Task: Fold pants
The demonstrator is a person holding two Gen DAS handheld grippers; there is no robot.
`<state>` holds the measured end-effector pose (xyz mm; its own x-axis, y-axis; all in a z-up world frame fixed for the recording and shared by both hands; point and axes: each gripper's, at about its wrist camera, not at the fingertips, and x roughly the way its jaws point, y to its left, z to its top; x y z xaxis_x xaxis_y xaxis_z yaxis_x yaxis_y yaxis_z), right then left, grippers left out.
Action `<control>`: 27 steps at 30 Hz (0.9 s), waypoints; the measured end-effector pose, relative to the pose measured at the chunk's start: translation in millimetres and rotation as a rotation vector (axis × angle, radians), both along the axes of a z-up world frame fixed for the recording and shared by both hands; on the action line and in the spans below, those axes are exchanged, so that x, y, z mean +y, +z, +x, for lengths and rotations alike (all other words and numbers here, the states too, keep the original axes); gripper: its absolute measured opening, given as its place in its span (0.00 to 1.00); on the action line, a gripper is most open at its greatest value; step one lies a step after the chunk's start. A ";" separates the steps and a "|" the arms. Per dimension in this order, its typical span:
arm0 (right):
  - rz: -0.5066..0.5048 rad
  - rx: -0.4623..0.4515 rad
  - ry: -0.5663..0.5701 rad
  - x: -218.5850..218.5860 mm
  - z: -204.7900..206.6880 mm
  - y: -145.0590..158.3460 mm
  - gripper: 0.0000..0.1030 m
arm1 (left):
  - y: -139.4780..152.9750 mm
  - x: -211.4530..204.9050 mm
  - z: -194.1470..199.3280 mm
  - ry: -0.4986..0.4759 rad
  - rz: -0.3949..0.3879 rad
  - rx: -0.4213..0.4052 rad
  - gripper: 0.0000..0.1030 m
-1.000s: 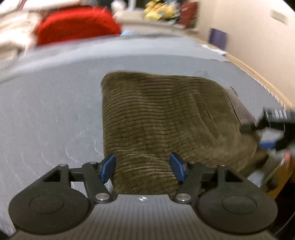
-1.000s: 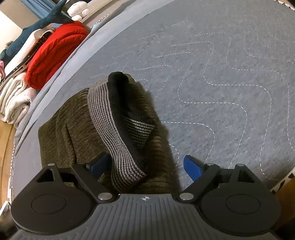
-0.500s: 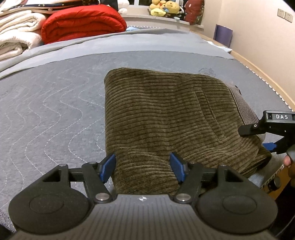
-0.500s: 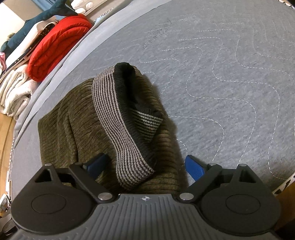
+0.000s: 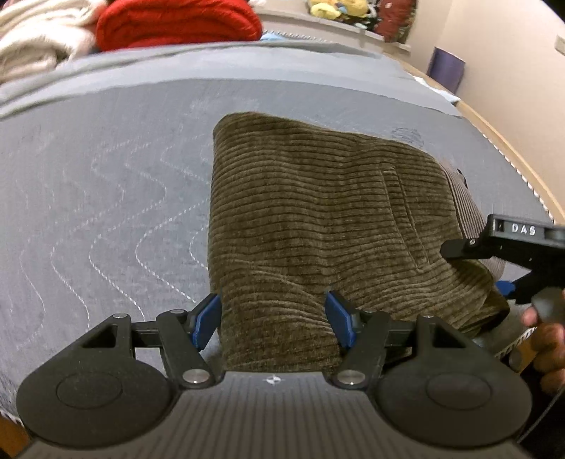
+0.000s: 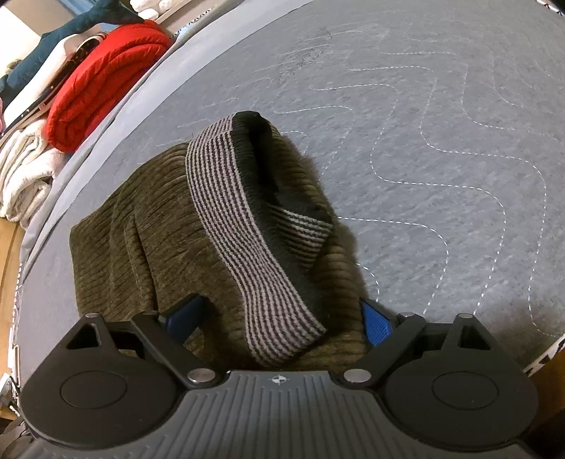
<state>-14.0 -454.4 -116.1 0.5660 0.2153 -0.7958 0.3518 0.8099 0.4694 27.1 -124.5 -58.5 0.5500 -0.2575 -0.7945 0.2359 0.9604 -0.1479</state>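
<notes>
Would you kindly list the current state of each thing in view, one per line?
corduroy pants: folded into a compact block, lying on the bed.
striped waistband: on top at the right end, gaping open.
left gripper: open, jaws straddling the near edge of the pants.
right gripper: open, straddling the waistband end.
red quilt: folded, stacked at the bedside.

We see a grey quilted bed cover [image 5: 106, 197] (wavy white stitching) carrying folded olive corduroy pants [image 5: 317, 219], a red blanket [image 5: 176, 21] beyond them.
</notes>
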 end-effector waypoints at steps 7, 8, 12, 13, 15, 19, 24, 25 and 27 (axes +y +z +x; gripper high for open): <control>-0.036 -0.003 0.000 7.6 11.9 -3.7 0.97 | 18.4 14.5 47.2 -0.055 -0.027 0.211 0.78; -0.040 -0.006 -0.001 8.7 12.7 -4.3 0.98 | 24.6 18.6 57.9 -0.073 -0.011 0.191 0.81; -0.064 -0.021 0.003 12.9 13.2 -6.1 0.99 | 29.1 31.0 89.3 -0.132 -0.010 0.100 0.85; -0.067 -0.025 0.002 13.1 12.7 -6.2 0.99 | 22.8 33.9 95.7 -0.137 -0.038 0.112 0.88; -0.067 -0.033 0.001 13.1 11.2 -5.7 0.95 | -2.7 39.7 105.8 -0.119 -0.120 0.191 0.91; -0.078 -0.046 -0.006 15.6 5.9 0.0 0.86 | -40.4 32.1 119.7 -0.083 -0.281 0.374 0.90; -0.092 -0.062 -0.041 20.1 1.2 12.6 0.66 | -35.0 24.8 125.4 -0.138 -0.259 0.329 0.70; -0.094 -0.068 -0.050 21.0 0.8 15.7 0.60 | -32.6 27.7 127.0 -0.135 -0.271 0.332 0.59; -0.116 -0.092 -0.056 27.4 0.2 25.4 0.49 | -22.0 33.4 127.6 -0.144 -0.295 0.314 0.43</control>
<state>-13.9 -427.0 -90.7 0.6465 0.0911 -0.7575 0.3573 0.8411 0.4061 154.6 -91.1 -80.5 0.2365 -0.5537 -0.7984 0.2638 0.8275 -0.4957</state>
